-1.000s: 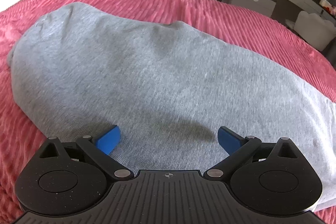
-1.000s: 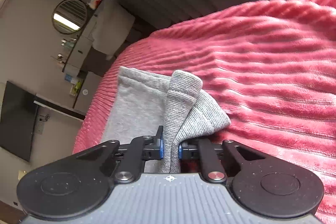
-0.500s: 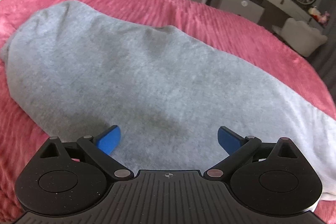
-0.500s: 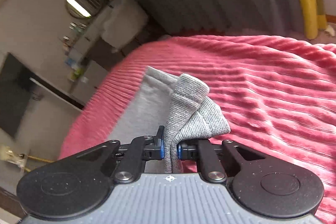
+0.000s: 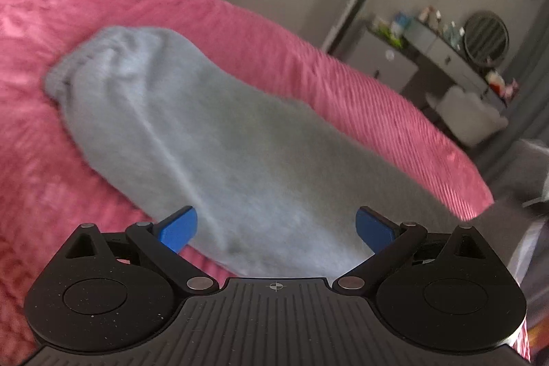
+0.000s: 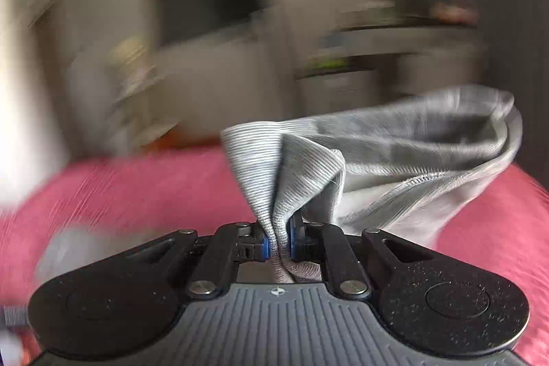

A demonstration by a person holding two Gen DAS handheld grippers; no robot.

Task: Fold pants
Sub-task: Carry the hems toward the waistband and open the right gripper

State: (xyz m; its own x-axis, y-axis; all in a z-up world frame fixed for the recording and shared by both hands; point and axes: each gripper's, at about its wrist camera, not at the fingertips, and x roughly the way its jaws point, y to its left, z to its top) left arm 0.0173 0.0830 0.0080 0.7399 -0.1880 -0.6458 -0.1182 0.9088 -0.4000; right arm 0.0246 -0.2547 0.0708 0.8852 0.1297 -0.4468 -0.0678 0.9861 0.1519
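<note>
The grey pants (image 5: 219,139) are lying on the pink bed (image 5: 308,64), long axis running far-left to near-right. The left claw (image 5: 276,228) is hanging released; the right claw (image 6: 278,244) is grasping their ribbed cuff (image 6: 274,174).

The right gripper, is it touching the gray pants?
Touching. In the right wrist view the right gripper has its jaws shut on a bunched ribbed edge of the gray pants, lifted above the pink blanket.

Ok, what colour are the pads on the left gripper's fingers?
Blue pads on the black left gripper, clearest in the left wrist view.
</note>
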